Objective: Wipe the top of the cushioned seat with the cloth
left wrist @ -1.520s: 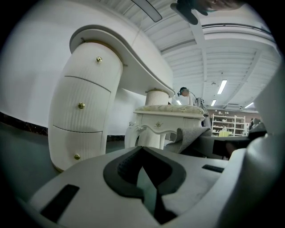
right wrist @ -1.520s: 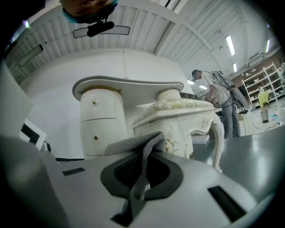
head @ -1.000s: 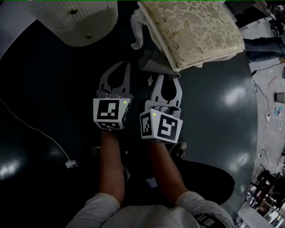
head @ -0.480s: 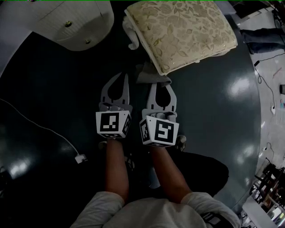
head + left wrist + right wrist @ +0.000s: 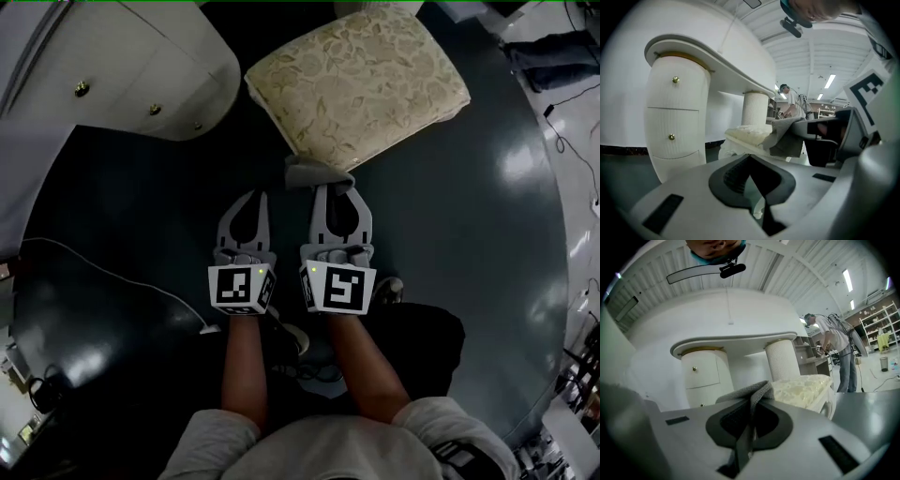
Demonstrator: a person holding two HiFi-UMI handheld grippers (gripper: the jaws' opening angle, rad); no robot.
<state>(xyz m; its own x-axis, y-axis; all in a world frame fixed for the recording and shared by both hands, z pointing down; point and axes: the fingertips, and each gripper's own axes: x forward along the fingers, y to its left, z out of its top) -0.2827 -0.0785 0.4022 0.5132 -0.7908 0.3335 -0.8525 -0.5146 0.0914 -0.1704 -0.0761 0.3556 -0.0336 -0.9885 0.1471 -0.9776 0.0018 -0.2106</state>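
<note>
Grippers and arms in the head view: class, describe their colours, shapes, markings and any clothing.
The left gripper and right gripper match: pale grey plastic, with curved jaws framing an oval opening lined in dark grey. Each carries a white cube printed with black square markers and showing a small green light. The forearms are bare below light grey sleeves.

Two grippers, the left gripper (image 5: 257, 196) and right gripper (image 5: 336, 188); one cushioned seat (image 5: 361, 80); one cloth (image 5: 317, 173); one white cabinet (image 5: 122, 56) with seemingly three knobs (image 5: 155, 110); one cable (image 5: 141, 287).
</note>
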